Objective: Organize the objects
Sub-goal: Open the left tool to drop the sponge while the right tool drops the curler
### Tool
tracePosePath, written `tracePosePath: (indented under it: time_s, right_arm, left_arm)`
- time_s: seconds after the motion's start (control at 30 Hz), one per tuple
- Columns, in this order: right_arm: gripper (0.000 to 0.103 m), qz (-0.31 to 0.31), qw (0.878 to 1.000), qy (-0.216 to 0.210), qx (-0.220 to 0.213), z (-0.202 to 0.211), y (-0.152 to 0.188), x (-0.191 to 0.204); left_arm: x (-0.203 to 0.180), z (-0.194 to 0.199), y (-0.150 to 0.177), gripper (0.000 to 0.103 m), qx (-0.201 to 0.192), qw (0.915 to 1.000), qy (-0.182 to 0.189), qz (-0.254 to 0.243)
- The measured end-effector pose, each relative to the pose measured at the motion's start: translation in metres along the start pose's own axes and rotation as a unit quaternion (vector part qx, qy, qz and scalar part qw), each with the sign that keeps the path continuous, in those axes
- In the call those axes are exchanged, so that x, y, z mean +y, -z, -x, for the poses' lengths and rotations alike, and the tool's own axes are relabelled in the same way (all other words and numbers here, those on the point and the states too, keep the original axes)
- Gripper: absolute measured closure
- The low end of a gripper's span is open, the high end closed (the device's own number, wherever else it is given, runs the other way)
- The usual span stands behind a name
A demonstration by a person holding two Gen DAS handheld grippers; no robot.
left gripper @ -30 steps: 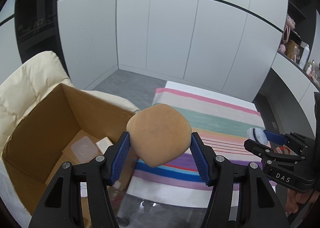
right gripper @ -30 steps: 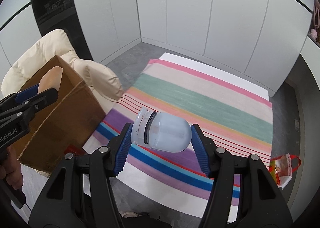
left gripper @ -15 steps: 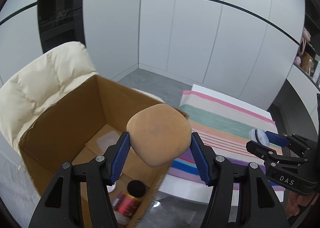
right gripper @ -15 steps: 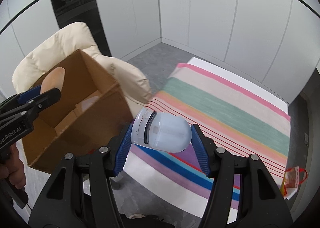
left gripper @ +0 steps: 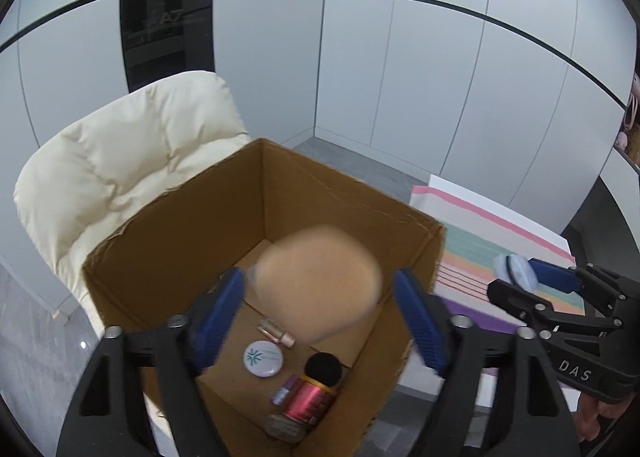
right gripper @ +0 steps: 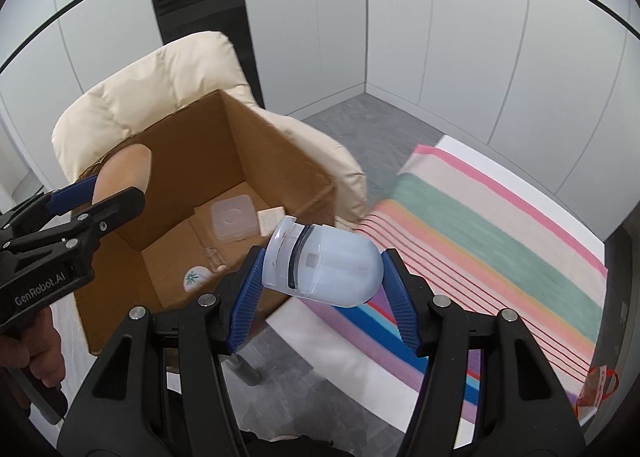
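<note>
An open cardboard box (left gripper: 192,245) stands on a cream padded chair (left gripper: 132,161). My left gripper (left gripper: 320,309) hangs over the box with its jaws opening. The tan rounded sponge (left gripper: 316,281) is blurred between them, with a gap to each blue pad. In the right wrist view the sponge (right gripper: 126,171) sits at the left gripper's tips (right gripper: 116,189). My right gripper (right gripper: 322,281) is shut on a pale translucent capsule-shaped case (right gripper: 324,265), beside the box's near right corner. In the left wrist view that case (left gripper: 514,273) shows at the right.
Inside the box lie a round white compact (left gripper: 263,355), a red metallic bottle with a black top (left gripper: 312,393), a small clear vial (left gripper: 276,333) and a square clear lid (right gripper: 234,217). A striped rug (right gripper: 500,233) covers the floor; a red-and-white bag (right gripper: 596,389) lies at its corner.
Both grippers swung left until the box lay under the left one. The left jaws spread wide and the sponge came off the pads, now blurred. The right grip is unchanged.
</note>
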State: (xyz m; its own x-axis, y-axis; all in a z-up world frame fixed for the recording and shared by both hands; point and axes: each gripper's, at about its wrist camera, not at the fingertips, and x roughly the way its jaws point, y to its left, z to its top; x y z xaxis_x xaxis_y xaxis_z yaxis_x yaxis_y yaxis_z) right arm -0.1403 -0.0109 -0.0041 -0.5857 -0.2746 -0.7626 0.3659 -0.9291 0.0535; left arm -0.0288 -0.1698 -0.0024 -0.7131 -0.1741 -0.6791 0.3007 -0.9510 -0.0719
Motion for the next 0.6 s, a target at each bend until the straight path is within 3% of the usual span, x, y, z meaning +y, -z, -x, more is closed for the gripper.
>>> tracePosePath:
  time_s: [0.07,0.6]
  right_arm:
    - [0.042,0.004,1.0,-0.009,0.002,-0.004,-0.002,0.009]
    - [0.042,0.055,0.997,-0.055,0.002,-0.019,-0.018,0.088]
  left_arm:
    - [0.007,0.006,0.001,0.0,-0.01,0.9999,-0.008,0.004]
    - [0.082,0.037,0.015,0.0,-0.027,0.996,-0.057,0.064]
